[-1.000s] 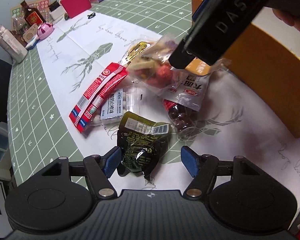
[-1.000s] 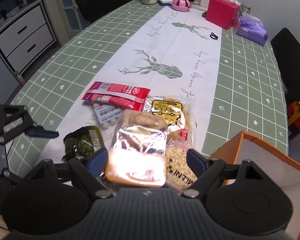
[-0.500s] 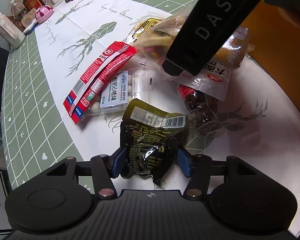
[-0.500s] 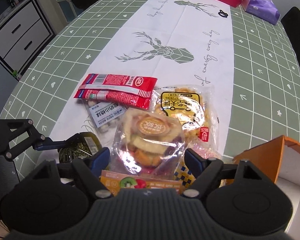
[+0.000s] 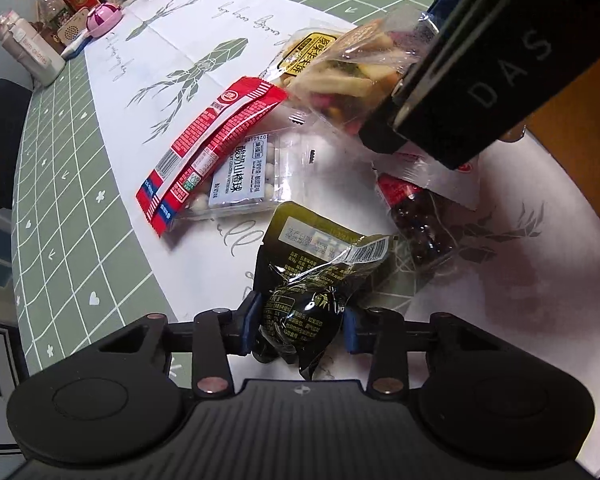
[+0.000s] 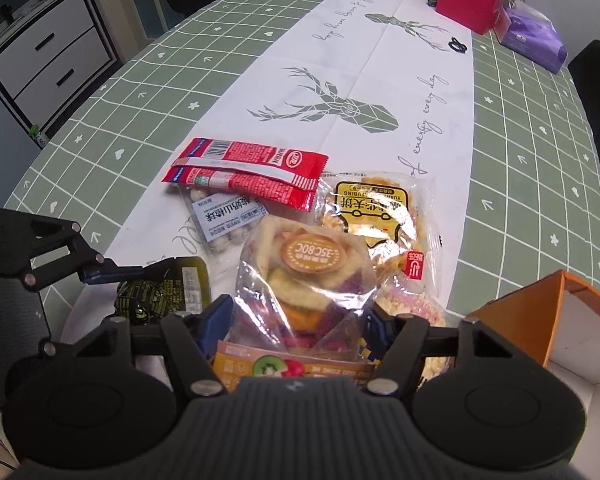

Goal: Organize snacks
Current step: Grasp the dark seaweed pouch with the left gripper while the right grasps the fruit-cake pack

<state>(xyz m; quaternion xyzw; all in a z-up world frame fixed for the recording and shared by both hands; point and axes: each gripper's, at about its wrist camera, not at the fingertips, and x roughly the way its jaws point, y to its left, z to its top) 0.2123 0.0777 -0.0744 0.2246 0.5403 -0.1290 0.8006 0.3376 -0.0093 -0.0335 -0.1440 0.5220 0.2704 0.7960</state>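
Where jaws pinch it, the dark packet [image 5: 300, 304] crumples (glossy, barcoded).

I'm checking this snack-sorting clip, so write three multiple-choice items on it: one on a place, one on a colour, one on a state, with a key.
1. Where does the long red-and-white foil packet lie?
A. in the orange cardboard box
B. partly over the clear pouch of white balls
C. on a chair

2. What colour is the crinkled packet between the left gripper pads?
A. dark olive-black
B. pink
C. white

3. What state is the right gripper in?
A. open, empty
B. closed, empty
C. shut on the clear bag of mixed dried fruit

Key: B, its edge overlaps the pouch; A, dark film shows; C, pads press both bag sides.
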